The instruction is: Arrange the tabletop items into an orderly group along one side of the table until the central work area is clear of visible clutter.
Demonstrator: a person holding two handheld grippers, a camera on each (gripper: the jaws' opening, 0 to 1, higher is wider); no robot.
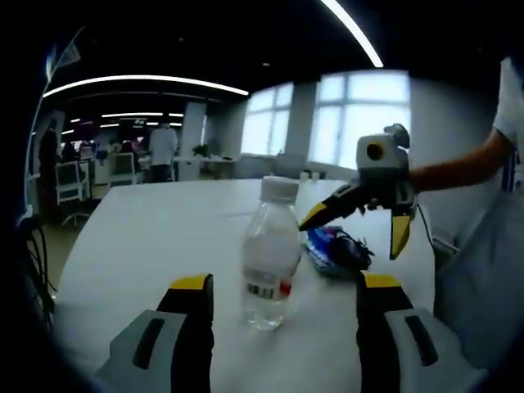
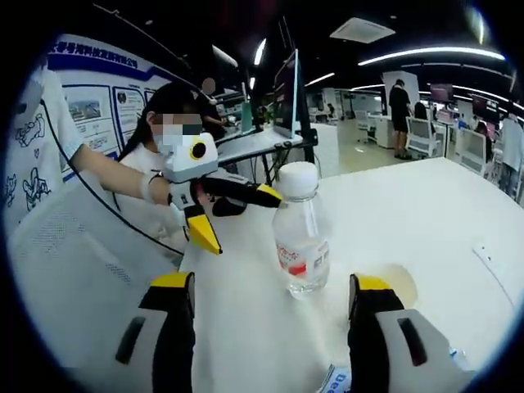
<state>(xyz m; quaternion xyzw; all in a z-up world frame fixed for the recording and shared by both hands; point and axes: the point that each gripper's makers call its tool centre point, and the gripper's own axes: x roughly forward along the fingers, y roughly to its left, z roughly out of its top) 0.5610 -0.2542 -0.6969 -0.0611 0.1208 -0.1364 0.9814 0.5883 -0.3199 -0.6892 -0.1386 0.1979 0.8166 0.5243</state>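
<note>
Clear plastic bottle (image 1: 270, 255) stands mid-table (image 1: 147, 237), between my left gripper (image 1: 282, 304)'s spread jaws. My right gripper (image 2: 274, 307) gapes too. Closing off-centre, I judge, would topple it.

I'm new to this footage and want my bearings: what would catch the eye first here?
A clear water bottle with a white cap stands upright on the white table, just ahead of the open left gripper. Beyond it the right gripper hovers open above a blue packet.

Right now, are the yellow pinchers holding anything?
No. Both the left gripper and the right gripper are open, and the clear plastic bottle with a white cap stands free on the white table.
</note>
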